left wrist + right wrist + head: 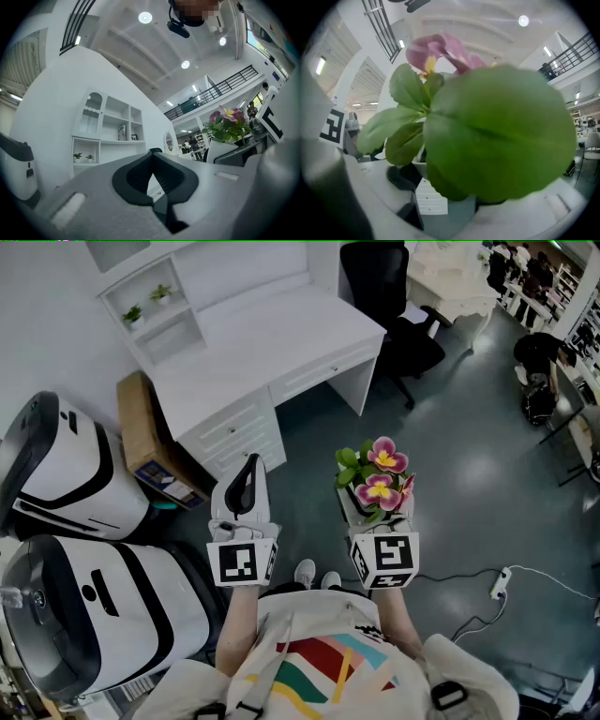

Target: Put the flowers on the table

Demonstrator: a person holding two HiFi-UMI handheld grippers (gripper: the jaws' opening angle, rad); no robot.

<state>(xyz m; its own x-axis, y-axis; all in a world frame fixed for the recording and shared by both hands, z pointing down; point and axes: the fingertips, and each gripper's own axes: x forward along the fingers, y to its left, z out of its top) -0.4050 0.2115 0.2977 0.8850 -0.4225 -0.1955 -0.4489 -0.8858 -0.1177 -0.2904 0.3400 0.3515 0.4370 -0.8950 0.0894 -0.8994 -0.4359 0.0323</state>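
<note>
Grey floor (450, 474) of a big open hall fills the bkgd, seen from above. 2 white machines (103, 606) w/ black bands stand at the left, 1 beyond the other. 1 white table (281, 343) lies ahead, well apart from the person. Its top is bare, so it's prob. the drop spot. 1 shelf unit (155, 306) sits at the table's far left corner. 1 black chair (398, 315) is by the table's right end and 1 cardboard box (141, 427) by its left.

The person stands mid-floor w/ both tools held out front, side by side. The right gripper (375, 512) clamps 1 white pot (356, 507) from its sides. Its jaws are set wide because the pot is wide, and the pot is upright, prob. so nothing tips during the carry. So the flowers (382, 472) are in the air over the floor, not yet on the table. The left gripper (247, 465) has its jaws pinched together at the tips w/ nothing between. It points fwd, idle, prob. just out of the way.

At least 2 pink blooms w/ yellow centres show, plus several green leaves. 1 leaf (497, 136) nearly fills the right gripper view. 2 small plants (134, 313) sit on the shelves. 1 power strip (500, 582) w/ cable lies on the floor at the right.
</note>
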